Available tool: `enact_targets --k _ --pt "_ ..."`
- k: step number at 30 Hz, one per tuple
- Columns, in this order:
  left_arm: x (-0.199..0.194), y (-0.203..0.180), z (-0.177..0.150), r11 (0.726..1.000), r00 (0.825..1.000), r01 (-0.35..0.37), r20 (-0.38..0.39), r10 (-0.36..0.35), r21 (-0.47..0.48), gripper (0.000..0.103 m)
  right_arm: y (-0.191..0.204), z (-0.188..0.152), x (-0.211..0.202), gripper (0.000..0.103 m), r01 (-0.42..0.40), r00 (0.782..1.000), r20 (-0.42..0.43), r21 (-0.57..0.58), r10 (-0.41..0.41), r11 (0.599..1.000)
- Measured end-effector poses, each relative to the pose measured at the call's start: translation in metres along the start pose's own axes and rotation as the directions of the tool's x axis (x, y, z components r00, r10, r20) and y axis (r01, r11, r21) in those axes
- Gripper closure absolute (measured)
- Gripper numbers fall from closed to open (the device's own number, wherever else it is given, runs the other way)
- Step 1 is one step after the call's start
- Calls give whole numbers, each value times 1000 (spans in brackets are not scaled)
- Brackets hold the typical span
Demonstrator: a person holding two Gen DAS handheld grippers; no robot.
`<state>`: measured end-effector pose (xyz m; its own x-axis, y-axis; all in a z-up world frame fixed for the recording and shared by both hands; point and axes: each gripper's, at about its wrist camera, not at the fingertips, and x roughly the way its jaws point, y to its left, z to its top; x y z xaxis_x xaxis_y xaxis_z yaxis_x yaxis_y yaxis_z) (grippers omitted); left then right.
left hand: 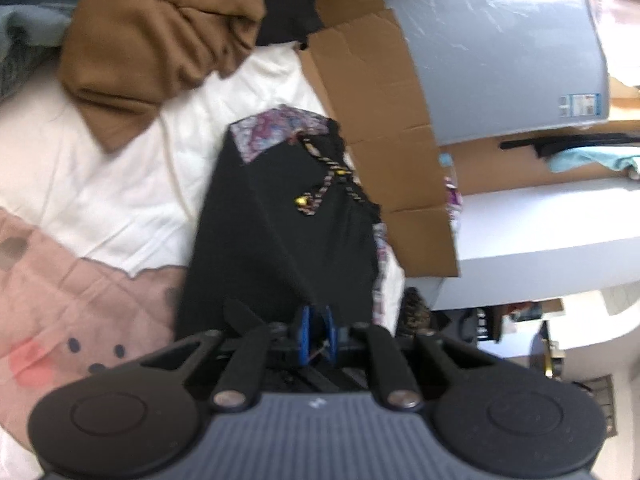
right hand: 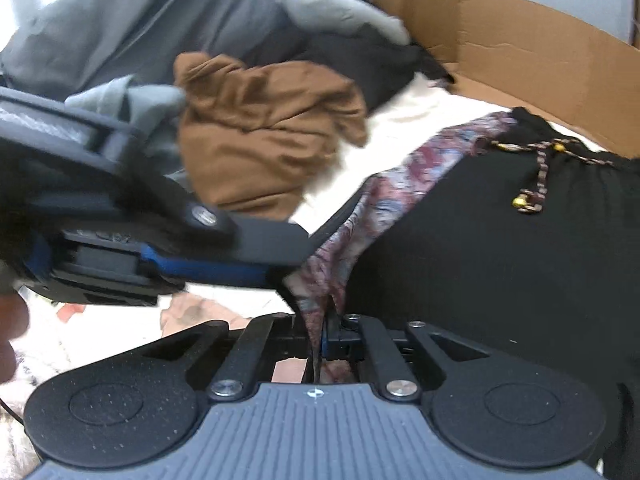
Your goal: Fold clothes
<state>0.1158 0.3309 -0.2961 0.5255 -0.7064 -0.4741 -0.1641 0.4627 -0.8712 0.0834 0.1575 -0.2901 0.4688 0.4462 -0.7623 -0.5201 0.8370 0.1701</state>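
A black garment (left hand: 288, 220) with a paisley-patterned lining (left hand: 276, 130) and a beaded drawstring (left hand: 324, 184) lies stretched over the bed. My left gripper (left hand: 318, 328) is shut on its near black edge. In the right wrist view the same garment (right hand: 500, 248) fills the right side, its paisley edge (right hand: 384, 208) running down into my right gripper (right hand: 322, 332), which is shut on it. The left gripper (right hand: 276, 264) also shows there, reaching in from the left with its blue fingers (right hand: 208, 268) closed at that same edge.
A crumpled brown garment (left hand: 160, 36) (right hand: 264, 128) lies further back on the white and pink bedding (left hand: 100, 184). Grey clothes (right hand: 120, 20) are piled behind. A cardboard box (left hand: 380, 120) (right hand: 520, 40) and a grey panel (left hand: 500, 48) stand on the right.
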Motion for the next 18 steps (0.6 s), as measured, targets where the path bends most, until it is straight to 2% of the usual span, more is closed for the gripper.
enact_targets --k 2,4,7,9,12,18 --pt "-2 -4 2 1000 1000 -4 7 4 16 88 -8 -3 -5 101 21 1000 1 20 -21 1000" --pt "-1 -7 2 997 998 -63 10 62 49 81 -15 -5 -10 100 42 999 -4 30 -42 999" --pt "6 -7 1 987 989 -147 -1 147 72 80 -28 -3 -22 101 64 998 -1 46 -64 997" --pt "15 -8 0 978 980 -194 -25 197 81 78 -39 1 -30 101 75 997 4 57 -76 996" --pt "33 -13 -3 959 961 -256 -79 266 121 77 -57 6 -37 101 47 999 -30 100 -44 994" --pt "54 -28 -10 937 935 -311 -128 332 159 70 -87 18 -59 102 39 998 -59 128 -31 991"
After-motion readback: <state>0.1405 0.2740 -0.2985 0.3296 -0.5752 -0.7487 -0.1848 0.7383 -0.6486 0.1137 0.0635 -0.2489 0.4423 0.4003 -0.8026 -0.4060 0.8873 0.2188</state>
